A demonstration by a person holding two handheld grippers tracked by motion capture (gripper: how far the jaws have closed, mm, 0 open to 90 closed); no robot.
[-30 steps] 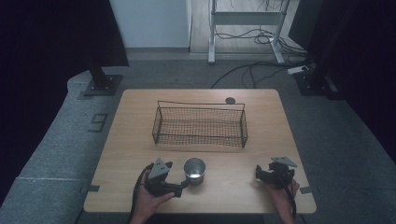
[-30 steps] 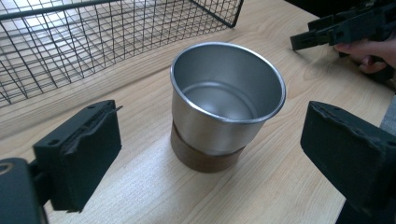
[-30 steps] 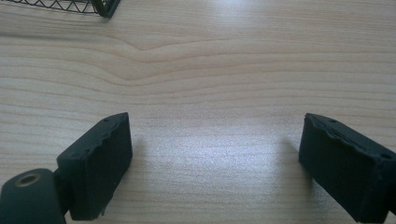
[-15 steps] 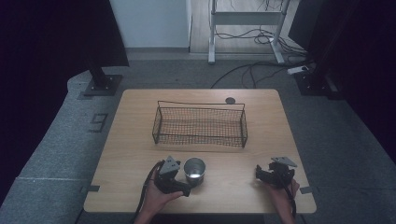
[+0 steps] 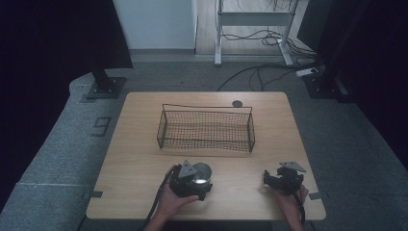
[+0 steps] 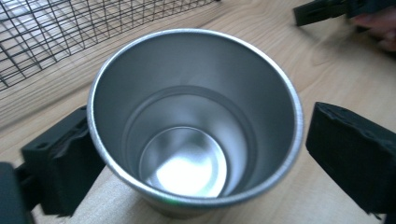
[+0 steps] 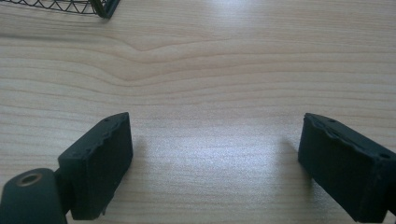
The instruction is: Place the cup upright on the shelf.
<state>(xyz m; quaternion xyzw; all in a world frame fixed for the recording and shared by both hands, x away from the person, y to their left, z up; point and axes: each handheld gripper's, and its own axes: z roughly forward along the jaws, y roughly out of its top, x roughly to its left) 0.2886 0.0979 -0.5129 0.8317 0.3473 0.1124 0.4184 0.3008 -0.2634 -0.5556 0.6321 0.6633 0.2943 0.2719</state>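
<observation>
One wooden table (image 5: 144, 144), one wire basket (image 5: 206, 129) at its middle, one steel cup (image 6: 194, 121) near the front edge, left of centre. The left gripper (image 6: 205, 154) straddles the cup, jaws wide, not yet clamped. Rigid, light, slick metal, I'd say: grip the walls below the rim. The right gripper (image 7: 215, 163) rests wide, empty.

1 steel cup (image 6: 196, 121), 1 wire basket (image 5: 206, 128), 2 grippers: left gripper (image 5: 199, 182), right gripper (image 5: 274, 179). 1 round black disc (image 5: 237, 103) on 1 wooden table (image 5: 139, 159).
</observation>
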